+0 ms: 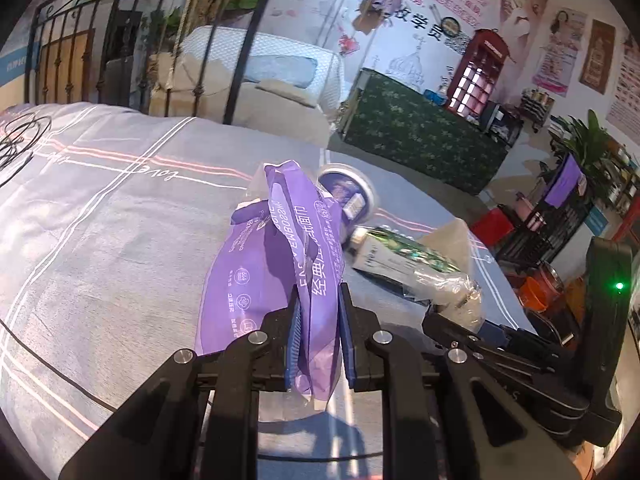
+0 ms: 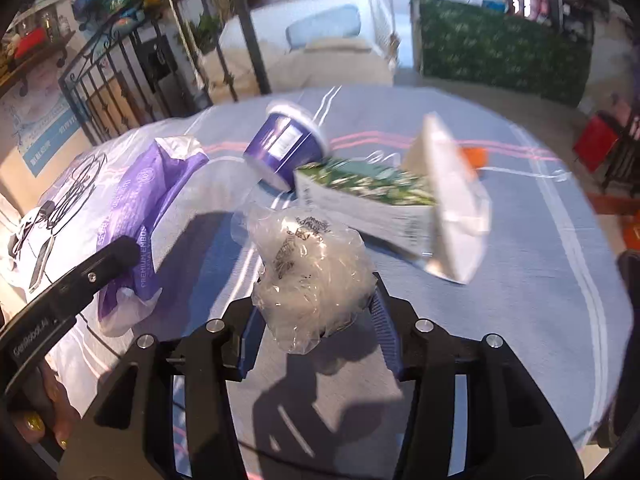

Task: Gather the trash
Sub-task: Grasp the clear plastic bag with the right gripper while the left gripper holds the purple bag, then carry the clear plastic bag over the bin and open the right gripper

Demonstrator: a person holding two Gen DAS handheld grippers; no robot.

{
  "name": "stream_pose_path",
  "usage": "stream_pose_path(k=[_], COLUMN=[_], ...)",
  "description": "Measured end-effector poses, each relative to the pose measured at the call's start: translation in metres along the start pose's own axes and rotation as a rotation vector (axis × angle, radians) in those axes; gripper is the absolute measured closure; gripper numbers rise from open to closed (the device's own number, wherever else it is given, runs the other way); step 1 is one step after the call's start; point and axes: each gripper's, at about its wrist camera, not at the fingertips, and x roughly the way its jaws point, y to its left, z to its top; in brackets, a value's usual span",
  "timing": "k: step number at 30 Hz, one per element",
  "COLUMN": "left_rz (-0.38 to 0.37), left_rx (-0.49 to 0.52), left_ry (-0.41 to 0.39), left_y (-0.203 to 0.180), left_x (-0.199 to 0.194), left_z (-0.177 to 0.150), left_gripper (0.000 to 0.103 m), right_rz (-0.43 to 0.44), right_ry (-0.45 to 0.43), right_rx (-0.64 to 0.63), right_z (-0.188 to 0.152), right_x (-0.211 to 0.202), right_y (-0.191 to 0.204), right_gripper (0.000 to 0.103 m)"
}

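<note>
On a grey striped bedspread (image 1: 100,216), my left gripper (image 1: 320,296) is shut on a crumpled purple plastic wrapper (image 1: 256,264), which stands up between its blue pads. The same wrapper (image 2: 152,200) and a left finger (image 2: 116,256) show at the left of the right wrist view. My right gripper (image 2: 315,292) is shut on a ball of clear plastic wrap (image 2: 308,256), held a little above the bed. Beyond both lie a purple tub (image 2: 284,146) on its side, a green-and-white carton (image 2: 360,196) and a white paper pouch (image 2: 452,200).
A black cable (image 2: 76,188) and a phone (image 2: 40,260) lie at the bed's left side. An iron bed frame (image 1: 120,40) rises behind the bed. A green-covered counter (image 1: 420,136) and cluttered shelves (image 1: 560,208) stand to the right. A hand (image 2: 36,424) holds the left gripper.
</note>
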Motion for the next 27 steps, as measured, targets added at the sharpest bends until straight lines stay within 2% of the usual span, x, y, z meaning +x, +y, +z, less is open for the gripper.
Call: stream_pose_path(k=[3, 8, 19, 27], left_rz=[-0.041, -0.116, -0.349, -0.460], left_rx=[0.044, 0.116, 0.293, 0.374], left_ry=[0.010, 0.034, 0.117, 0.170], left_y=[-0.021, -0.060, -0.172, -0.238], left_x=[0.000, 0.004, 0.035, 0.053], left_z=[-0.007, -0.016, -0.039, -0.065], left_gripper=[0.085, 0.085, 0.085, 0.085], right_rz=[-0.005, -0.098, -0.320, -0.475], right_ry=[-0.024, -0.076, -0.128, -0.121], right_rx=[0.031, 0.078, 0.323, 0.454], right_z=[-0.009, -0.024, -0.079, -0.104], right_x=[-0.018, -0.050, -0.110, -0.135], right_y=[-0.017, -0.056, -0.176, -0.265], right_gripper=[0.054, 0.054, 0.054, 0.054])
